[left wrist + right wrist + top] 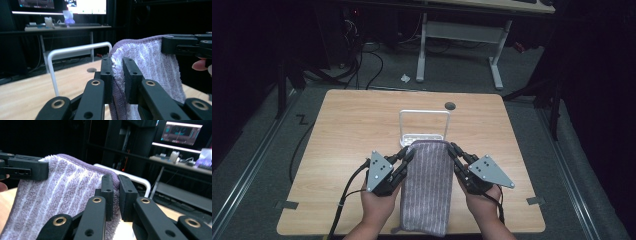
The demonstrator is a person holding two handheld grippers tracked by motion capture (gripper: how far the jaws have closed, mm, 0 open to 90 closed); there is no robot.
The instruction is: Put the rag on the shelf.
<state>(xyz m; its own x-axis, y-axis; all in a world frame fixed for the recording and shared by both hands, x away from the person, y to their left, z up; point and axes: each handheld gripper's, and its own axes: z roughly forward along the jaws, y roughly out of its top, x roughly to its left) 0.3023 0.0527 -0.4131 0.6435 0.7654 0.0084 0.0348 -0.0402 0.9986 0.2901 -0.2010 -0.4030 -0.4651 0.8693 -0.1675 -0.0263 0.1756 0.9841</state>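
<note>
On table [342, 130]: 1 towel [427, 185], 1 rack [424, 125], 2 hand-held grippers clamping towel.

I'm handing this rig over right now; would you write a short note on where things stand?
Left gripper: shut on the towel's far left corner.
Right gripper: shut on its far right corner.
Towel: purple striped, far edge lifted, near end lying over the table edge.
White rack: upright just beyond the towel.
Done: both corners gripped.
Left: probably drape the towel over the rack bar, then release.
</note>
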